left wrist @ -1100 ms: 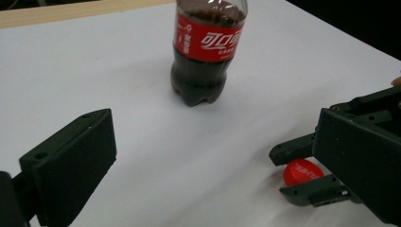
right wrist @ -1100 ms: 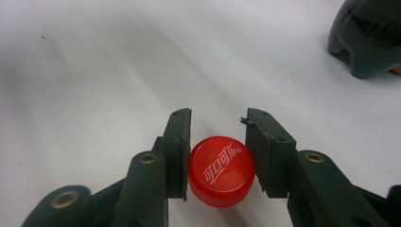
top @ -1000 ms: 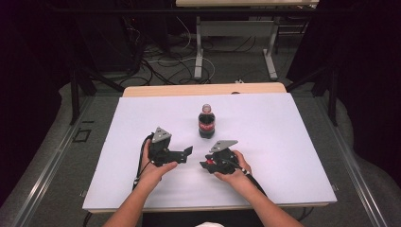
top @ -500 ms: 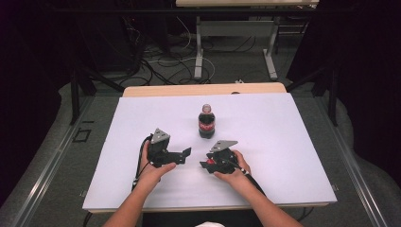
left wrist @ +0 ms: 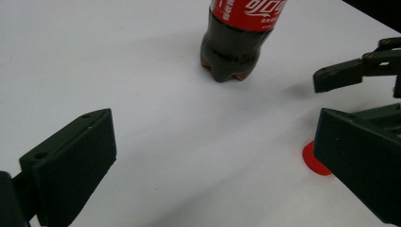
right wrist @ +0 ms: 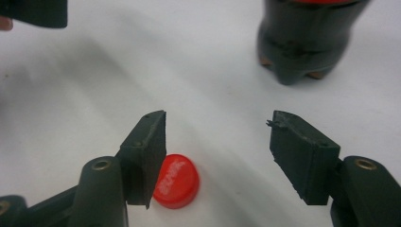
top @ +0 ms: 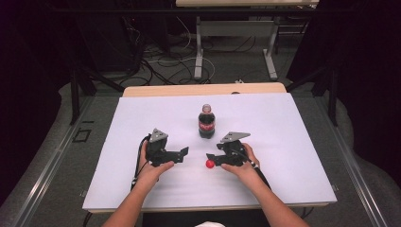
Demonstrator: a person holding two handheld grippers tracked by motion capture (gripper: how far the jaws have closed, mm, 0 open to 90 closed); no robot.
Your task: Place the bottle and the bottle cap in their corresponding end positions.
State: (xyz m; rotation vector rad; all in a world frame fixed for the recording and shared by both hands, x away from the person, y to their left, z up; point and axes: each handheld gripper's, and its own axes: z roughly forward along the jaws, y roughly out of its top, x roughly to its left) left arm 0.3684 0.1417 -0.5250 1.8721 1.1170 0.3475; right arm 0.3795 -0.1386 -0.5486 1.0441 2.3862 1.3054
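So the small red plastic screw cap [top: 210,163] is off and lying flat on the white table sheet [top: 293,127], right at the tips of the right gripper [top: 211,157]. In the right gripper view its jaws have just been opening and stand apart, with the cap [right wrist: 176,180] beside the left pad, nothing pinched, so it looks let go. The dark cola bottle in clear plastic with a red label [top: 206,121] stands upright a bit further back, between the two grippers, mouth bare as far as I can tell. The left gripper [top: 184,151] has its jaws wide and empty. I'd say uncapping is finished and setting the cap down too; maybe just pulling the hands away is left. White lettering on the bottle label [left wrist: 248,8] and cap is too blurry to read.
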